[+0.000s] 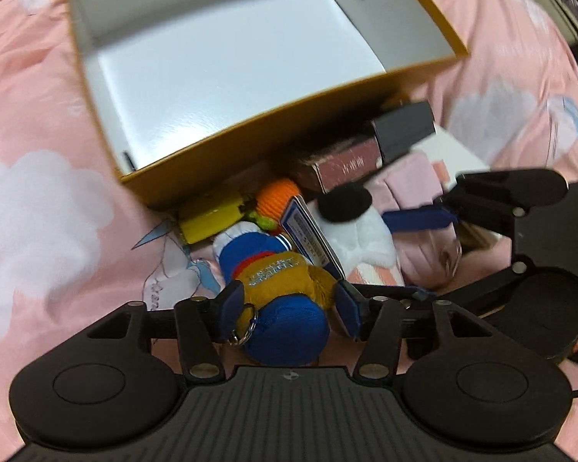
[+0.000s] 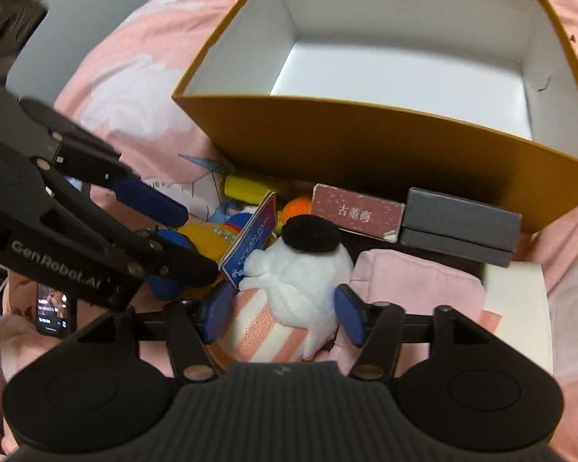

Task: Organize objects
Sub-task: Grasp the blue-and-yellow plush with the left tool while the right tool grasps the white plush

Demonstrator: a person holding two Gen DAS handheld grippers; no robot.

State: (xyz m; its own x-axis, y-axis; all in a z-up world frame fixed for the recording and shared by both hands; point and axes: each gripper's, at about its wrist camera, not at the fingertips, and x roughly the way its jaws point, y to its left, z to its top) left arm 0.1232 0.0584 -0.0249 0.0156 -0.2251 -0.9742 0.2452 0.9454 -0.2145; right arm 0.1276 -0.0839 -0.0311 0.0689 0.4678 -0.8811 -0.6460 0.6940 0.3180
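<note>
Pink cloud-print bed cover [image 1: 38, 123] carries everything. Open mustard box [image 2: 366, 142] with white inside sits at the far side, nothing visible in it. Clutter lies in a row just in front of its near wall: grey box [image 2: 458, 227] stacked on another, maroon box [image 2: 356, 211] with white characters beside it, pink pouch [image 2: 412, 281], white flat box [image 2: 516, 300], yellow block [image 1: 208, 219], orange knit ball [image 1: 275, 196].

Left gripper [image 1: 289, 308]: fingers spread, blue pads flanking the blue-and-mustard plush doll [image 1: 285, 296]. Doll lies between them, blue cap end toward the camera, keyring by the left pad. Pads look to be at its sides, can't tell if they're squeezing.

Right gripper [image 2: 287, 313]: fingers spread either side of the white plush [image 2: 300, 273] with black ear and pink-striped body. Plush sits between the pads, just beside both, contact unclear.

Blue tag [image 2: 250, 242] reading OCEAN PARK leans between the two plushes. Lit phone [image 2: 52, 310] at far left of the right wrist view
</note>
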